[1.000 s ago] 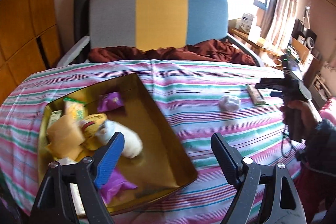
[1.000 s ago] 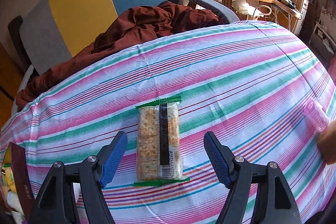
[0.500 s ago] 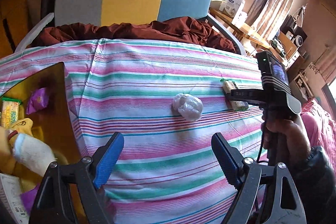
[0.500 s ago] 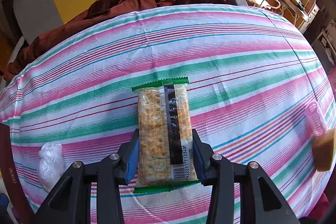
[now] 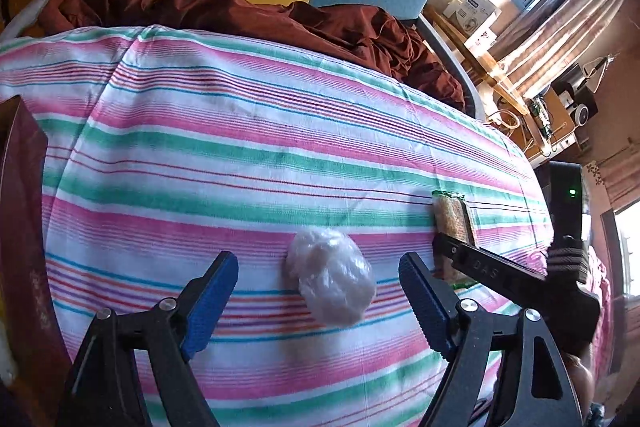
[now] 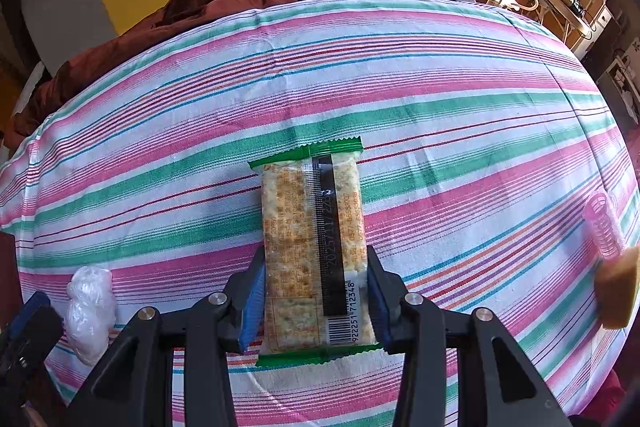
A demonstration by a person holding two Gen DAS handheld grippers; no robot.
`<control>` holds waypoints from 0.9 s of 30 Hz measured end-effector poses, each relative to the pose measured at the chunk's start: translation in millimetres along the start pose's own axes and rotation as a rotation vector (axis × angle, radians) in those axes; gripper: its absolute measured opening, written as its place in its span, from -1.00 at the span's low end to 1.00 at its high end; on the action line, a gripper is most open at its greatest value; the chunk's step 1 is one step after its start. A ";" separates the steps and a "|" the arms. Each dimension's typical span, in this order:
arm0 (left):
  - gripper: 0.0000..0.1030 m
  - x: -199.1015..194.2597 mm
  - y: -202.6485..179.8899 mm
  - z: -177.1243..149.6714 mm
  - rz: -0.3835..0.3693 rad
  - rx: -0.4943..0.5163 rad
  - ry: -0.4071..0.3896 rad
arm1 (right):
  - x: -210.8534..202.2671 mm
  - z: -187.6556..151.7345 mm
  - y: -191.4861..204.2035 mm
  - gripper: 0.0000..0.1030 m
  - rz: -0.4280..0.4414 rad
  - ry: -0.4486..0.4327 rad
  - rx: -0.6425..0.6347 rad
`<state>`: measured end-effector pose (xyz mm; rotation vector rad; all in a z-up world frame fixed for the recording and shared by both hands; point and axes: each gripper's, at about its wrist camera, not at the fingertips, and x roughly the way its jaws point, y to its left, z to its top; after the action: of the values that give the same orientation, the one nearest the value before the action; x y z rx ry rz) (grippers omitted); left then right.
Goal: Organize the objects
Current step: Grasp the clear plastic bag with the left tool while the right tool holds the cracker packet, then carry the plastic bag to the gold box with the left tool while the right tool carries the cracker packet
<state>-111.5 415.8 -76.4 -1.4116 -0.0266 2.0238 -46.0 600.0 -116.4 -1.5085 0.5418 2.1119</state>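
Observation:
A crumpled clear plastic wad [image 5: 332,283] lies on the striped tablecloth [image 5: 240,147]. My left gripper [image 5: 318,263] hangs over it with the blue pads on either side, not touching; its jaws are closing. A green-edged cracker packet [image 6: 312,219] lies flat on the cloth, and my right gripper [image 6: 316,267] is shut on its near half, pads pressed to both long sides. In the left wrist view the same packet [image 5: 450,223] shows just right of the wad. In the right wrist view the wad [image 6: 90,307] sits at the lower left.
The dark wall of the storage box [image 5: 20,227] stands at the left edge. A pink hair roller [image 6: 604,227] and a yellow sponge-like piece [image 6: 618,291] lie near the table's right edge. Brown cloth [image 5: 240,15] lies on a chair behind the table.
My left gripper swung right, away from the gold box, and came down over the plastic wad. My right gripper closed on the cracker packet and has stayed there.

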 end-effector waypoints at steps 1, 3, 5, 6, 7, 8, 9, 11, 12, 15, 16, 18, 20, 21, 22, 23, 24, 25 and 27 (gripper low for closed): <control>0.50 7.7 -2.2 2.6 0.012 0.010 0.010 | -0.1 -0.5 0.1 -0.14 -0.001 0.001 -0.002; 0.23 23.7 -5.4 6.3 0.032 0.036 0.043 | -0.4 -1.8 0.9 -0.14 -0.006 0.000 -0.010; -0.12 35.9 -9.0 4.6 0.057 0.074 0.062 | -0.8 -3.0 1.6 -0.13 -0.011 0.000 -0.018; -0.19 35.2 -12.1 2.5 0.077 0.108 0.038 | -0.9 -3.5 1.8 -0.13 -0.013 0.001 -0.020; -0.19 35.7 -14.9 -0.5 0.089 0.140 0.027 | -1.1 -4.1 2.1 -0.13 -0.015 0.001 -0.024; -0.19 35.5 -16.1 -5.0 0.092 0.166 0.013 | -1.4 -4.9 2.4 -0.13 -0.017 0.000 -0.027; -0.19 35.0 -16.5 -8.9 0.092 0.186 0.003 | -1.6 -5.6 2.5 -0.13 -0.019 -0.001 -0.030; -0.19 34.2 -17.4 -16.5 0.103 0.227 -0.013 | -2.3 -7.5 2.7 -0.13 -0.022 -0.004 -0.035; -0.19 34.7 -19.0 -19.2 0.112 0.250 -0.022 | -2.7 -8.5 3.0 -0.13 -0.024 -0.006 -0.040; -0.20 35.7 -24.6 -31.2 0.145 0.342 -0.053 | -3.4 -10.7 2.9 -0.13 -0.026 -0.008 -0.045; -0.20 35.7 -25.6 -34.5 0.151 0.367 -0.066 | -3.7 -11.3 2.3 -0.13 -0.025 -0.008 -0.044; -0.23 34.8 -23.6 -36.8 0.149 0.382 -0.082 | -4.3 -12.7 1.5 -0.13 -0.023 -0.010 -0.045; -0.26 33.7 -21.4 -37.0 0.145 0.383 -0.090 | -5.0 -14.0 1.1 -0.13 -0.024 -0.012 -0.048; -0.26 33.1 -21.0 -37.9 0.145 0.387 -0.098 | -5.4 -14.6 0.7 -0.13 -0.024 -0.014 -0.047; -0.26 32.8 -20.9 -39.7 0.148 0.396 -0.108 | -5.9 -15.1 0.0 -0.14 -0.021 -0.017 -0.045; -0.26 32.5 -21.4 -41.3 0.151 0.404 -0.117 | -6.7 -15.4 -1.1 -0.15 -0.013 -0.023 -0.041; -0.26 32.2 -21.2 -42.2 0.154 0.406 -0.121 | -7.4 -15.5 -2.1 -0.16 0.000 -0.028 -0.037; -0.28 32.3 -21.0 -42.2 0.152 0.405 -0.123 | -8.0 -15.7 -2.5 -0.16 0.016 -0.032 -0.036; -0.31 30.2 -18.4 -42.6 0.151 0.381 -0.124 | -8.6 -14.1 1.1 -0.16 0.061 -0.037 -0.057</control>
<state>-72.4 431.4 -112.3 -1.0750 0.4021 2.0978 -33.6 589.7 -112.6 -1.4985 0.5238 2.2147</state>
